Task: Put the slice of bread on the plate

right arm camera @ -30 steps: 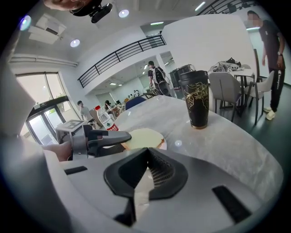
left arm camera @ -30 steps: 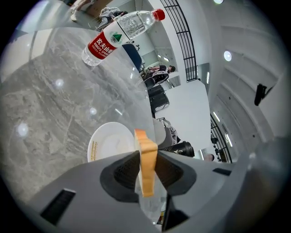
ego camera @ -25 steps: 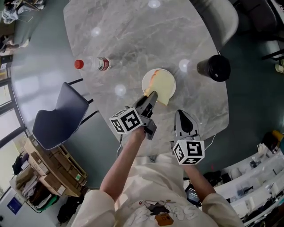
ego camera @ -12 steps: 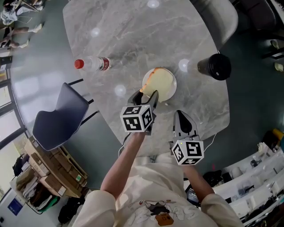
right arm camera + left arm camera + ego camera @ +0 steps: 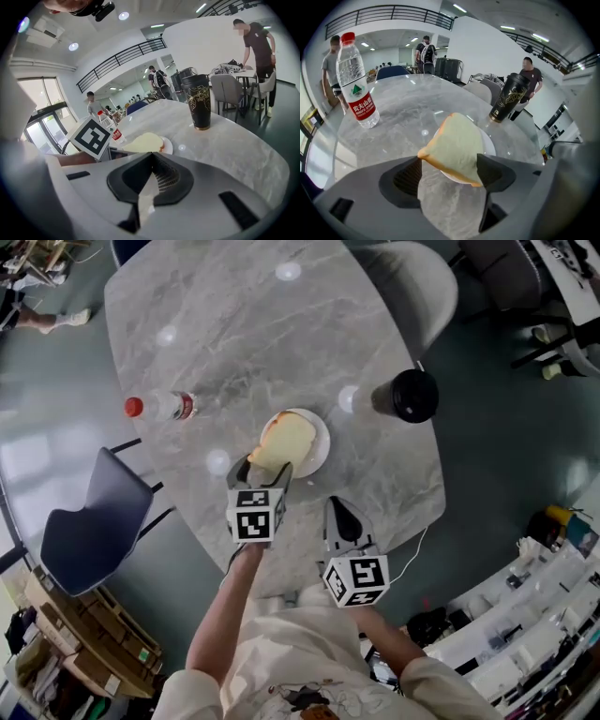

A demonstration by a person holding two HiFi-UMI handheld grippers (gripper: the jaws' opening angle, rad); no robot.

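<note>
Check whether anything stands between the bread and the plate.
Nothing visible does. The bread slice rests on the plate, overhanging its near rim, while the left gripper is opening its fingers around that edge. Bottle and cup stand apart.

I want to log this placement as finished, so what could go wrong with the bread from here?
The slice of bread overhangs the plate's near rim, between the opening jaws of the left tool. Its corner sits by one pad, so withdrawing might drag it off. That unsupported end could also tip down.
</note>
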